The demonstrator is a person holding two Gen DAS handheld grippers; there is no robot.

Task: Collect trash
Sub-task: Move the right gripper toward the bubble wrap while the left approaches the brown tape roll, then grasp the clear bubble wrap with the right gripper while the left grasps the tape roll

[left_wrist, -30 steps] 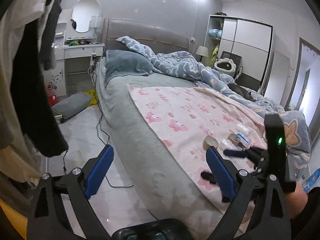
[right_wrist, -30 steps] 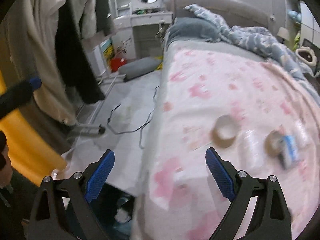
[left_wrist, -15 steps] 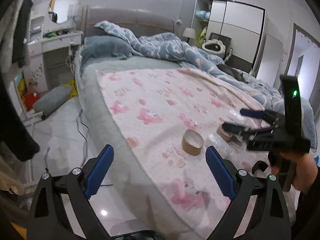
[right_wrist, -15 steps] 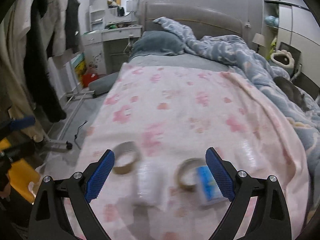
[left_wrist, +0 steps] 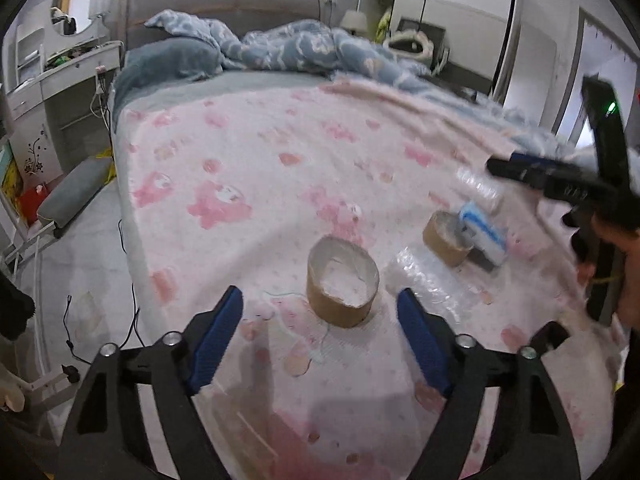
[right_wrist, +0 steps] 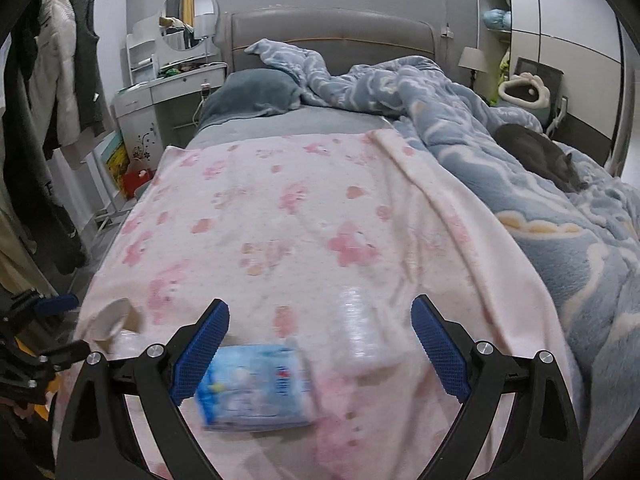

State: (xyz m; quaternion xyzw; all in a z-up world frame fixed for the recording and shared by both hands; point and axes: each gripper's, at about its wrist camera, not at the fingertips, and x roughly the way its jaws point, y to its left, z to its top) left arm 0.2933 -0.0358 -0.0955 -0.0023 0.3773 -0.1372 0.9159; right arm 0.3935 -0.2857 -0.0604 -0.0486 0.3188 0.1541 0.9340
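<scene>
Trash lies on the pink blanket (left_wrist: 280, 152) of the bed. In the left wrist view a cardboard tape roll (left_wrist: 342, 282) sits just ahead of my open left gripper (left_wrist: 320, 338). Clear crumpled plastic (left_wrist: 420, 280) lies to its right, then a second tape roll (left_wrist: 446, 238) and a blue-white tissue pack (left_wrist: 482, 232). My right gripper (left_wrist: 520, 168) hovers above that pack. In the right wrist view my open right gripper (right_wrist: 320, 350) has the tissue pack (right_wrist: 254, 388) and a clear plastic bottle (right_wrist: 360, 332) between its fingers, untouched.
A blue duvet (right_wrist: 500, 152) is heaped on the bed's right side with a grey cat (right_wrist: 540, 156) on it. A white dresser (right_wrist: 168, 92), hanging clothes (right_wrist: 60, 92) and floor cables (left_wrist: 128, 280) are on the left. A wardrobe (right_wrist: 560, 48) stands at the back right.
Both grippers have swung from the floor side over the bed and closer to the trash. The tape roll is now near my left fingers, the tissue pack between my right fingers.
</scene>
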